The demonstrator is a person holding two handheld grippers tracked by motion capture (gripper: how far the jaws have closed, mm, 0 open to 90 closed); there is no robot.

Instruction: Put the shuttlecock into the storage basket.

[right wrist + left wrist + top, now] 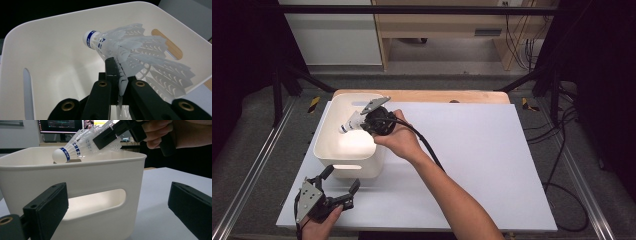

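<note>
A white plastic shuttlecock with a blue band on its cork hangs over the white bin. My right gripper is shut on the shuttlecock's skirt, cork pointing away into the bin. From the left gripper view the shuttlecock sits just above the bin's rim, pinched by the right gripper. My left gripper stands open at the table's front left, just in front of the bin's near handle slot, nothing between its fingers.
A white sheet covers the table, with a wooden edge at the back. The right gripper's black cable runs along the forearm. Metal rails and floor cables flank the table.
</note>
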